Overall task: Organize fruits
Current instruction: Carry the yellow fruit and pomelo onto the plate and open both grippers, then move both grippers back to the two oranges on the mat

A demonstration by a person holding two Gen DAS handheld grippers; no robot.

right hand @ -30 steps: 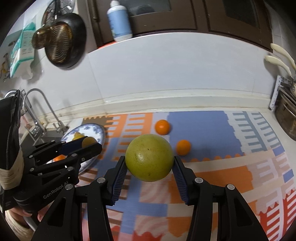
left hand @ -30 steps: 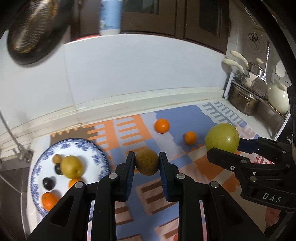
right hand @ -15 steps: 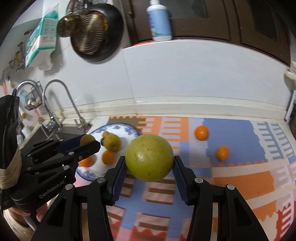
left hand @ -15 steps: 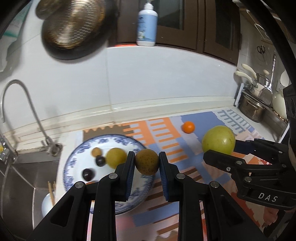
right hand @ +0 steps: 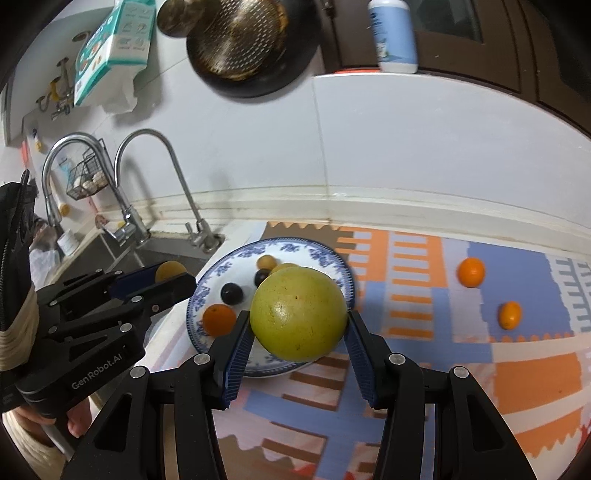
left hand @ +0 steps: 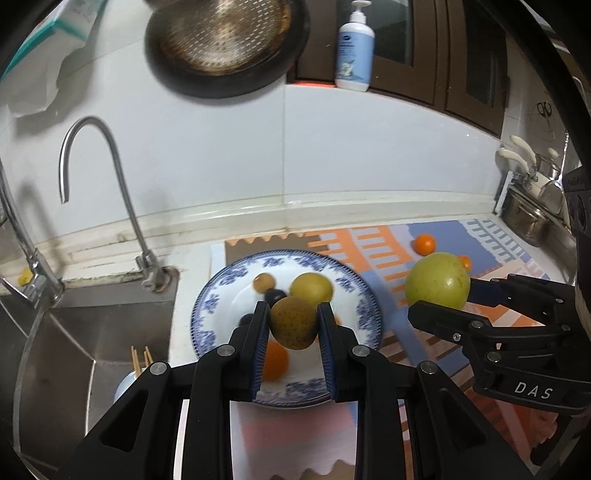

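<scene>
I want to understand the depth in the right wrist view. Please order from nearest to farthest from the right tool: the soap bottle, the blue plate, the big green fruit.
1. Big green fruit: held in the right tool.
2. Blue plate: just behind, on the counter, left of centre.
3. Soap bottle: high on the ledge, top right.

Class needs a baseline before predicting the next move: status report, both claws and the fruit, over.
Left claw shut on brown pear, over blue-patterned plate. Right claw shut on green pomelo. Two oranges on mat. Plate already crowded.

The brown pear (left hand: 293, 322) hides part of the plate's (left hand: 354, 280) fruit; the bottle (right hand: 392, 35) is cut off.
</scene>
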